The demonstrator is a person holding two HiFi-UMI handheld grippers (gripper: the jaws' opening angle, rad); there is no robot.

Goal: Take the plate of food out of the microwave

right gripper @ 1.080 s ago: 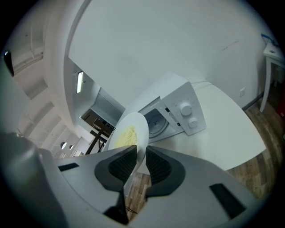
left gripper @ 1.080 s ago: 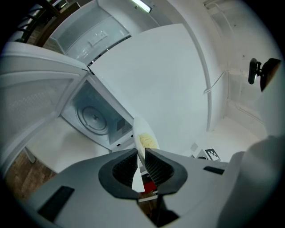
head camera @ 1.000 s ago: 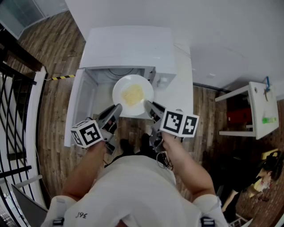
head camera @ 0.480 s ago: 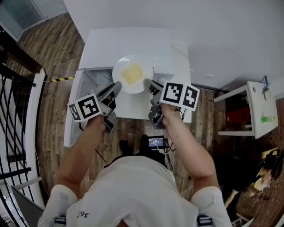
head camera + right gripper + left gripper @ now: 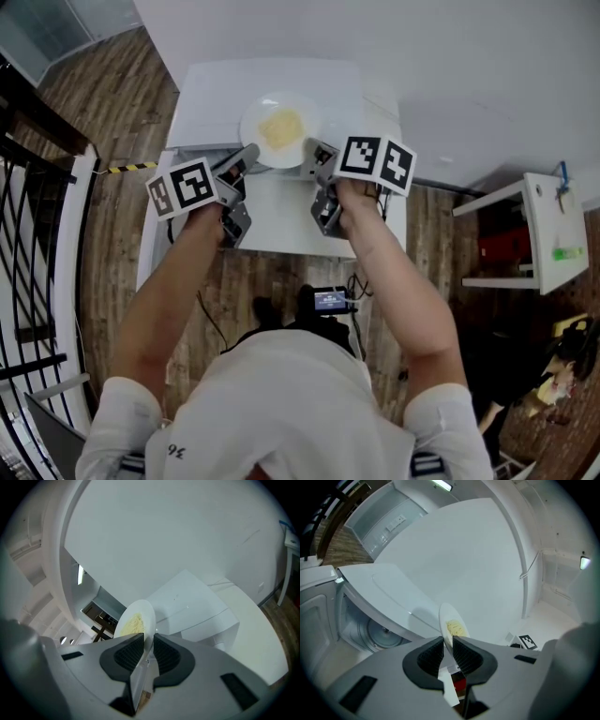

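A white plate (image 5: 277, 128) with a heap of yellow noodles hangs over the top of the white microwave (image 5: 225, 94). My left gripper (image 5: 249, 154) is shut on the plate's left rim. My right gripper (image 5: 311, 154) is shut on its right rim. The left gripper view shows the plate (image 5: 451, 628) edge-on between the black pads (image 5: 432, 657), with the microwave's open cavity (image 5: 370, 630) down to the left. In the right gripper view the plate (image 5: 135, 620) rises from between the pads (image 5: 165, 654), above the microwave (image 5: 197, 602).
The microwave door (image 5: 155, 234) hangs open at the left. The microwave stands on a white cabinet (image 5: 281, 220) against a white wall. A black railing (image 5: 33, 234) runs along the left. A white side table (image 5: 548, 234) stands at the right, on wooden floor.
Both grippers have carried the plate up and away from me, from in front of the microwave's opening to above its top. Both grips are unchanged.
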